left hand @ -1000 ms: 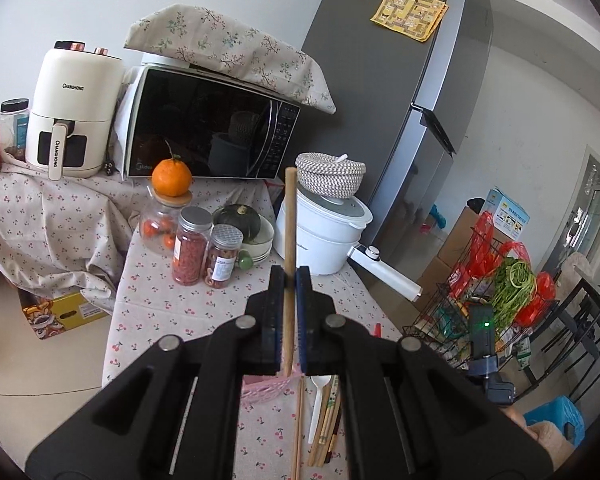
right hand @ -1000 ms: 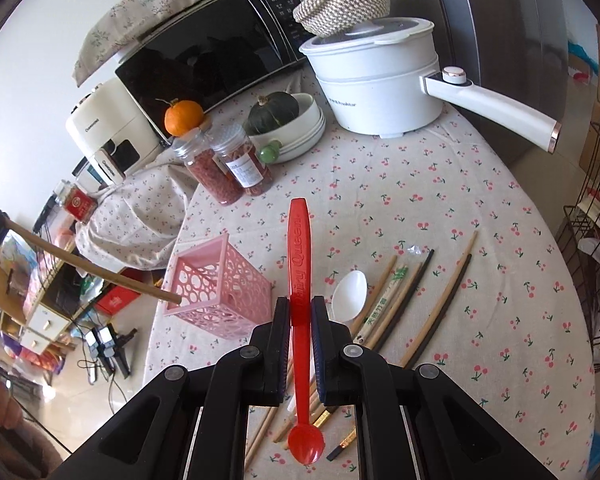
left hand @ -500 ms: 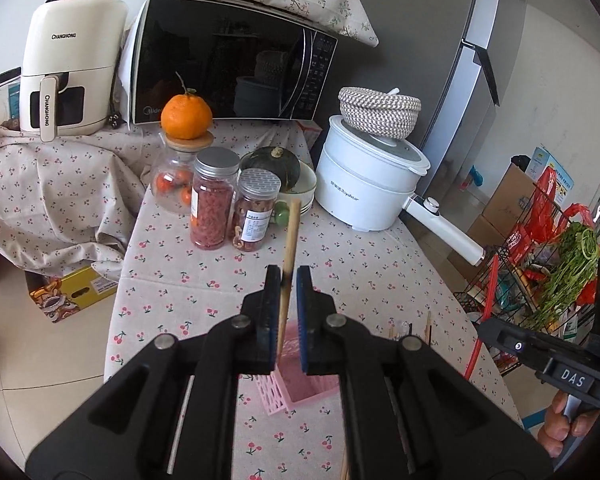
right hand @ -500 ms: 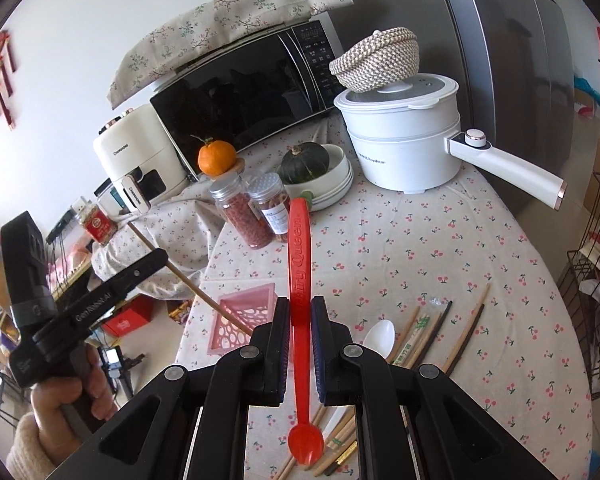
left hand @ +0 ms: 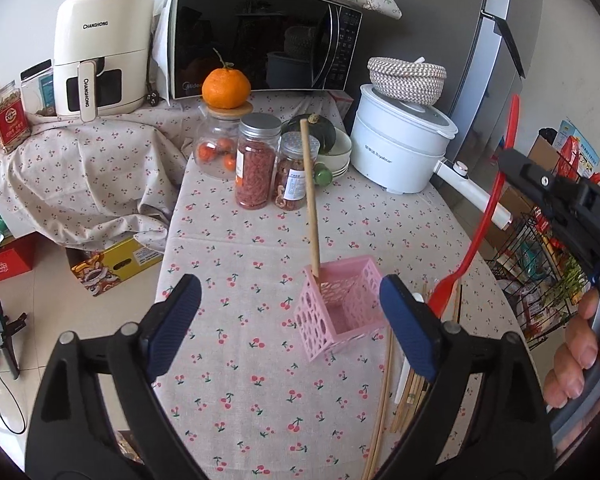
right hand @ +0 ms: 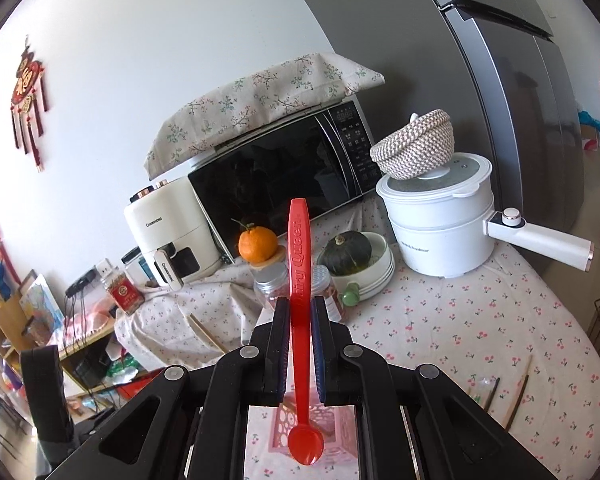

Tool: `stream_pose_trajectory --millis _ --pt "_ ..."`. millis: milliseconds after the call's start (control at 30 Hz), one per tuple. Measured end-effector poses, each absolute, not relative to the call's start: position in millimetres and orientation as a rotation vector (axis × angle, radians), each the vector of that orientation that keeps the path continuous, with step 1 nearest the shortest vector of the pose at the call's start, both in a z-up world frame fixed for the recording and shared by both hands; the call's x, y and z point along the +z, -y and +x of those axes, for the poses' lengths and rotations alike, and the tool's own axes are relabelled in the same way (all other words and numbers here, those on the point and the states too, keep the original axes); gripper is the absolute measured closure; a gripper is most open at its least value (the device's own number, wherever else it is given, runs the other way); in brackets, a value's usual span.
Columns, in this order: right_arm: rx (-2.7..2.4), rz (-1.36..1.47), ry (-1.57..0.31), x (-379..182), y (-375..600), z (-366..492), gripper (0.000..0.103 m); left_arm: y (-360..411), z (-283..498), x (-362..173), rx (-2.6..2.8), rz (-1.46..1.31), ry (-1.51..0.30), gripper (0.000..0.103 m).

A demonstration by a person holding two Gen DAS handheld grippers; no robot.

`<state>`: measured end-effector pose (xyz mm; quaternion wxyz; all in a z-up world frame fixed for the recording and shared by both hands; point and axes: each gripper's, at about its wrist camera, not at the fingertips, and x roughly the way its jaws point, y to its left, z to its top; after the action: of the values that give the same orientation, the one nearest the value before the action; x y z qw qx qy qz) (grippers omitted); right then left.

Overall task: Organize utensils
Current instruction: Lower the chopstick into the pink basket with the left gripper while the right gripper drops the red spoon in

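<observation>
A pink perforated holder stands on the cherry-print tablecloth. A wooden chopstick stands in it, leaning on its far left corner. My left gripper is open and empty, its jaws wide on either side of the holder. My right gripper is shut on a red plastic spoon, bowl end down, right above the holder. In the left wrist view the spoon hangs just right of the holder. Several chopsticks and a white spoon lie on the cloth beside it.
Behind the holder stand two jars, a glass jar with an orange on it, a bowl with a squash, a white electric pot, a microwave and an air fryer. A fridge stands at right.
My left gripper has opened and let go of the chopstick, which now stands in the holder. My right gripper has carried the red spoon to just above the holder.
</observation>
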<state>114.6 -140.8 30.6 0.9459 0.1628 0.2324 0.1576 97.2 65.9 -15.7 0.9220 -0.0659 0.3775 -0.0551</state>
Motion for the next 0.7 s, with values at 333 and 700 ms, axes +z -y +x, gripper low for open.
stream_pose_trajectory --millis 333,700 --pt "0.207 0.282 -0.436 8 113 139 0.093 -77 83 -35 -0.104 -0.062 -0.855 0.012" --pt "0.209 0.289 -0.546 -14 114 148 0.086 -69 82 -37 -0.120 -0.044 -0.876 0.012"
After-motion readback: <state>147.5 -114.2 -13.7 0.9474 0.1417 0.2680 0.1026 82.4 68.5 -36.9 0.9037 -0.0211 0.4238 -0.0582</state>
